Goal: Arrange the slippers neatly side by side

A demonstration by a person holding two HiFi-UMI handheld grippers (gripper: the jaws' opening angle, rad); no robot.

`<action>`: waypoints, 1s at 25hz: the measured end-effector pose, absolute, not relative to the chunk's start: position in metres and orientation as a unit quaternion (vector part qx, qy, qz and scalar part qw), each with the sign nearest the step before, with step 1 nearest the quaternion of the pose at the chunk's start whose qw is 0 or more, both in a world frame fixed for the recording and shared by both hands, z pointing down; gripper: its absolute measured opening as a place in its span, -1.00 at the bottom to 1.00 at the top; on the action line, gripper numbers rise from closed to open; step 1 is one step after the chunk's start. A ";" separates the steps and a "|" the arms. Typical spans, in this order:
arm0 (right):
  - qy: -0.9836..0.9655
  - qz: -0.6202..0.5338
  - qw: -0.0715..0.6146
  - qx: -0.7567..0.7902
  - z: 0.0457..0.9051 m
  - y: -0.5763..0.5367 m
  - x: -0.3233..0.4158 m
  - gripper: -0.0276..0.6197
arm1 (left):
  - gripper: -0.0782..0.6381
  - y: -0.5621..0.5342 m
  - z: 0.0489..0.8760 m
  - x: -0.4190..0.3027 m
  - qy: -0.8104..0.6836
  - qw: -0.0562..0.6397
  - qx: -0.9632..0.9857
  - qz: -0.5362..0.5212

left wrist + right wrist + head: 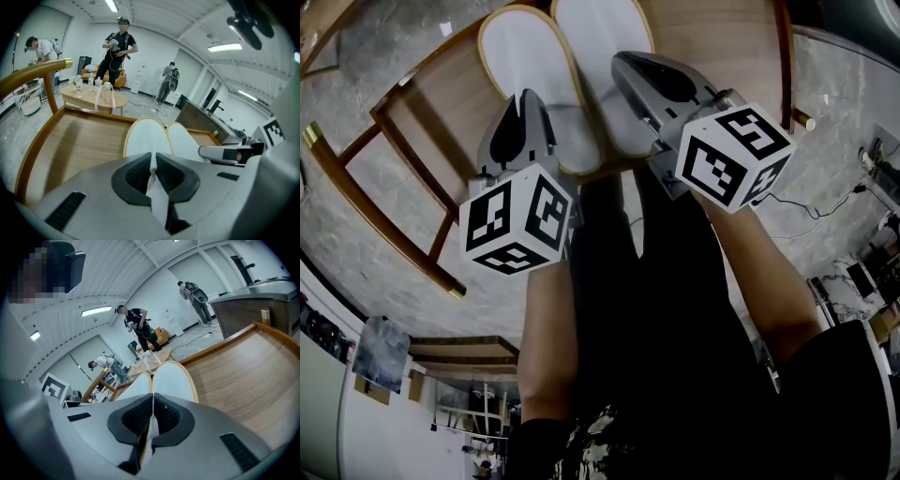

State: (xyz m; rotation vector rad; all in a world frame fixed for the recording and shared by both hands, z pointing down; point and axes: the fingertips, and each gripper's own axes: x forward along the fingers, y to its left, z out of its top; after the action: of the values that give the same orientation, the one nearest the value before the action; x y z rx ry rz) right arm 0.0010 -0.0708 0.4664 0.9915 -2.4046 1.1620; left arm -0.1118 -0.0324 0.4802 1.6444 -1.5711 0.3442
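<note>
Marble floor (384, 234) is spreading out all around, and at the centre a wooden table (431, 122) with a raised rim is carrying the pair. Both are lying on the boards, the left slipper (525, 56) and the right slipper (600, 37), long sides running together and rounded far ends almost level. They are looking close to lined up already.

The left gripper (525, 96) is coming in on the near end of the left slipper. In its own view the fingers (133, 176) are pressing together on a thin white fold of that slipper. The right gripper (623, 64) is doing the same on its side, its fingers (168, 416) clamping the slim, tan-trimmed edge of the right slipper. Whether the near ends are lifting off the table I cannot tell, because the grippers are covering them.

These are looking like thin, hotel-style slippers: very light, soft and floppy, with a flat sole that is likely bending the moment it is raised by one end. My read is that the edge grip is suiting them, since there is nothing bulky to wrap around. Fabric that thin could be slipping out of a pinch, and a dragged sole could be catching on the wood and twisting, so I am expecting short, low nudges to work best.
</note>
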 end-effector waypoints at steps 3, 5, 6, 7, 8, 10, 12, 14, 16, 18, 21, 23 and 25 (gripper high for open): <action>-0.835 0.400 0.148 0.348 0.467 -0.071 0.004 -0.90 | -0.73 -0.029 0.480 -0.117 -0.629 0.405 0.649 0.138; -0.833 0.400 0.148 0.353 0.468 -0.071 0.007 -0.90 | -0.73 -0.027 0.483 -0.118 -0.630 0.404 0.648 0.142; -0.832 0.400 0.147 0.354 0.469 -0.072 0.007 -0.90 | -0.73 -0.027 0.484 -0.118 -0.629 0.403 0.648 0.145; -0.832 0.401 0.147 0.355 0.469 -0.072 0.007 -0.90 | -0.73 -0.028 0.486 -0.117 -0.628 0.401 0.650 0.148; -0.831 0.400 0.148 0.356 0.470 -0.072 0.006 -0.90 | -0.73 -0.029 0.487 -0.115 -0.626 0.400 0.652 0.150; -0.832 0.398 0.151 0.355 0.472 -0.072 0.003 -0.90 | -0.73 -0.032 0.489 -0.111 -0.621 0.397 0.658 0.154; -0.833 0.394 0.154 0.357 0.474 -0.073 0.002 -0.90 | -0.73 -0.034 0.490 -0.106 -0.616 0.394 0.664 0.157; -0.832 0.389 0.159 0.362 0.476 -0.074 0.004 -0.90 | -0.73 -0.034 0.491 -0.104 -0.614 0.391 0.668 0.158; -0.832 0.380 0.162 0.370 0.477 -0.076 0.007 -0.90 | -0.73 -0.033 0.492 -0.104 -0.610 0.390 0.672 0.157; -0.836 0.364 0.164 0.377 0.474 -0.077 0.009 -0.90 | -0.73 -0.034 0.492 -0.102 -0.601 0.388 0.681 0.160; -0.846 0.342 0.166 0.374 0.468 -0.076 0.008 -0.87 | -0.49 -0.034 0.494 -0.094 -0.580 0.387 0.696 0.173; -0.852 0.336 0.167 0.364 0.467 -0.071 0.005 -0.66 | -0.41 -0.033 0.494 -0.090 -0.573 0.386 0.701 0.178; -0.858 0.331 0.167 0.355 0.466 -0.067 0.002 -0.57 | -0.38 -0.032 0.492 -0.089 -0.572 0.381 0.704 0.180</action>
State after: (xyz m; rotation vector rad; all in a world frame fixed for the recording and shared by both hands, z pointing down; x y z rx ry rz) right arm 0.0023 -0.0666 0.4655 1.0094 -2.4418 0.9431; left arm -0.0891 -0.0316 0.4923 1.7952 -1.4595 0.4598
